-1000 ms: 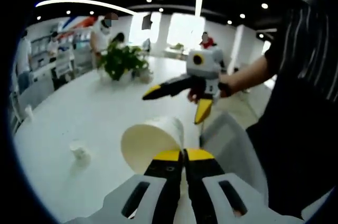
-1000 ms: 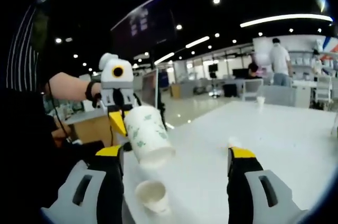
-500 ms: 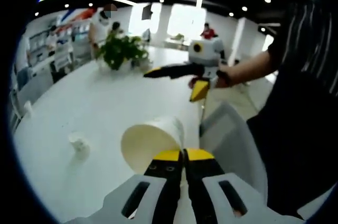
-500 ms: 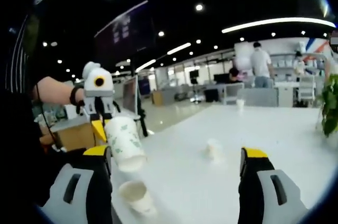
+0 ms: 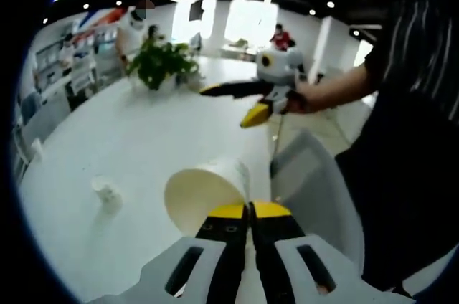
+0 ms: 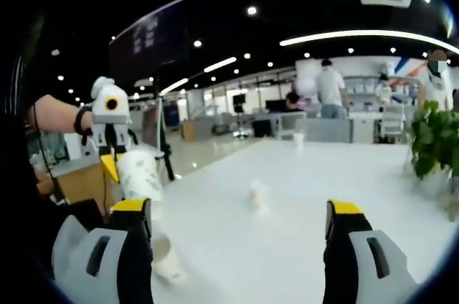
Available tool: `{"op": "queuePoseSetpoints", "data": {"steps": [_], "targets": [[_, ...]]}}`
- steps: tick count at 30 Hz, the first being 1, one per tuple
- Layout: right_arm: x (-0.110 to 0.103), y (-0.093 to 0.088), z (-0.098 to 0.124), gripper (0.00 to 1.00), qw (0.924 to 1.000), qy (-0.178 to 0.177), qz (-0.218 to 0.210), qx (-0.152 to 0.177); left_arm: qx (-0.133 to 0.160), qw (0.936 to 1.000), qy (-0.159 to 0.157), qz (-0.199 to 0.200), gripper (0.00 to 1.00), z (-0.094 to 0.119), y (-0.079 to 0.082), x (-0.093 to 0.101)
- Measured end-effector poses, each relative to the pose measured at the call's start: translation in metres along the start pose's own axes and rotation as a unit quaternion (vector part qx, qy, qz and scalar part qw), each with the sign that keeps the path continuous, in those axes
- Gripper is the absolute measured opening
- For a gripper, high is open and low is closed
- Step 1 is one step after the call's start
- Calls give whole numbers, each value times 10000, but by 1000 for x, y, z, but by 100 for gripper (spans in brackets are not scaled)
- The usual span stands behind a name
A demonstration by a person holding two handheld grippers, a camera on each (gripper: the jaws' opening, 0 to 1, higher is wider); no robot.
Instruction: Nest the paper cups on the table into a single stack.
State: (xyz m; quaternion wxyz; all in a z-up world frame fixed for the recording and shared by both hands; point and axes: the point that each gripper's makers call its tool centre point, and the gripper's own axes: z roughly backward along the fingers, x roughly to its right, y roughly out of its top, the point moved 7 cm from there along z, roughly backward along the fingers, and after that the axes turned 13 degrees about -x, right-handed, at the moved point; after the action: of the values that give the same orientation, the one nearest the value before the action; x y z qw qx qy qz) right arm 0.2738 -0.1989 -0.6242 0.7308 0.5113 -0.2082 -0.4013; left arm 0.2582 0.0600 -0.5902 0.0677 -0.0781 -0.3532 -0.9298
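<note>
Here the left gripper (image 5: 249,211) pinches a paper cup (image 5: 204,191) by its rim; jaws closed. The right gripper (image 6: 239,212) gapes wide, empty, above the white table (image 6: 301,232).

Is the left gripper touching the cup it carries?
Touching: in the left gripper view, the left gripper has its jaws closed on the paper cup rim.

Left gripper (image 5: 249,211) jaws closed on paper cup (image 5: 204,194) rim, mouth facing camera. Right gripper (image 5: 233,103) spread above white table (image 5: 143,146). Second cup (image 5: 106,191) upright on table.
</note>
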Motion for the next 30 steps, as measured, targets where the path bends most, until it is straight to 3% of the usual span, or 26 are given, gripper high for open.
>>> {"op": "queuePoseSetpoints", "data": {"steps": [4, 10, 16, 30], "targets": [[10, -8, 6, 99, 9979, -465, 439, -116, -207, 9998, 50, -55, 0, -2, -3, 0], [11, -25, 7, 98, 9975, -428, 452, -349, -317, 9995, 52, 9, 0, -3, -6, -2], [10, -29, 9, 96, 9984, -321, 292, -371, -573, 9983, 41, -61, 0, -6, -9, 0], [6, -39, 10, 94, 9979, -314, 370, -437, -1177, 9926, 120, -260, 0, -12, -5, 1]]}}
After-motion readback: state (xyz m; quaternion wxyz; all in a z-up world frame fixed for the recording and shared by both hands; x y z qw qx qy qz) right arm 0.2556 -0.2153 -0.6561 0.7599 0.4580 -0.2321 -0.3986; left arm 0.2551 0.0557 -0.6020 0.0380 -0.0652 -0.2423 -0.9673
